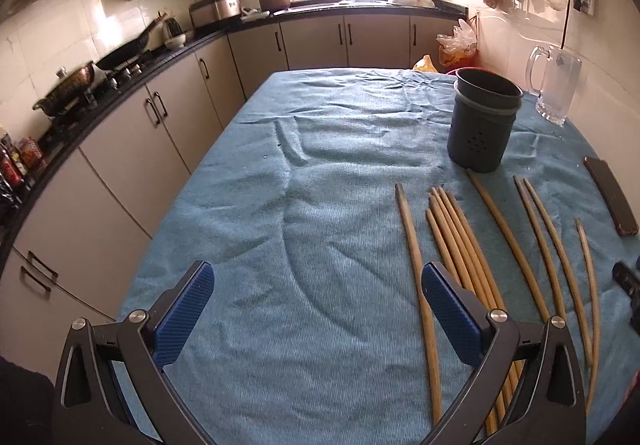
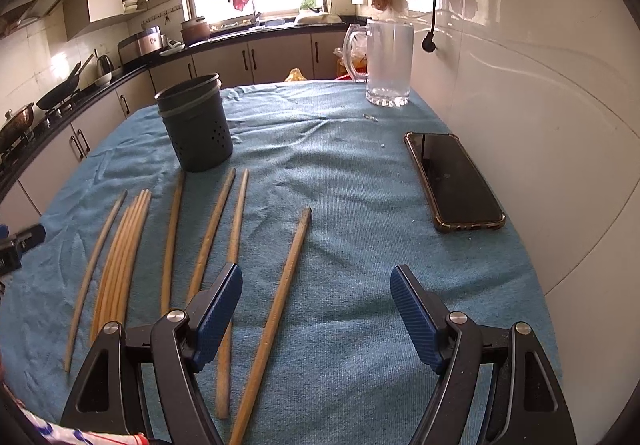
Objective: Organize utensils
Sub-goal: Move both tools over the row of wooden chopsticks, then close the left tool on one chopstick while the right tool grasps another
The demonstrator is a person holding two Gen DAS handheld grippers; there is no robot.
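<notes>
Both the left gripper (image 1: 318,295) and right gripper (image 2: 316,297) have black angular arms, round silver screws and blue ribbed pads (image 2: 416,319).

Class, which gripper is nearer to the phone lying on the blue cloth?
Right. The right gripper hovers open just short of the phone, slightly to its left; the left gripper is farther left, beyond the chopsticks.

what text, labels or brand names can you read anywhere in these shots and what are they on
None can be read.
Rice cooker: a small mark on its front, too blurred to read.
Bottles and jars on the counter: printed labels, too small to read.
Phone: screen dark, no text.
Chopstick holder and glass mug: no markings visible.
</notes>
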